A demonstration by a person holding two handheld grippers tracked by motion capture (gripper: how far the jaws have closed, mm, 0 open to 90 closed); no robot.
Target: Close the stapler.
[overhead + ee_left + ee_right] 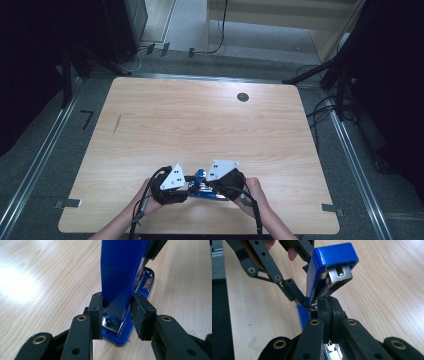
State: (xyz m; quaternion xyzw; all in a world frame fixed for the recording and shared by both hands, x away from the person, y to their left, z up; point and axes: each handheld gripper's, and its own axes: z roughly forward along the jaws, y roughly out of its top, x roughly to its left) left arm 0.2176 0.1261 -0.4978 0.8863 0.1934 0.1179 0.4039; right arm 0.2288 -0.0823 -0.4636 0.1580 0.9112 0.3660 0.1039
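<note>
Pale wooden surface (210, 120) carries a blue stapler (120, 277). Left claw (116, 315) pinches its hinged end between both pads. Right claw (329, 308), pressed together, sits just under the raised top.

The stapler (120, 277) is glossy blue, with bright chrome metal at its hinge and magazine; the table (200, 120) is pale wood with a fine straight grain, bearing one small dark round spot (243, 97), perhaps a grommet; both grippers' jaws are matt black with brass-coloured rivets.
</note>
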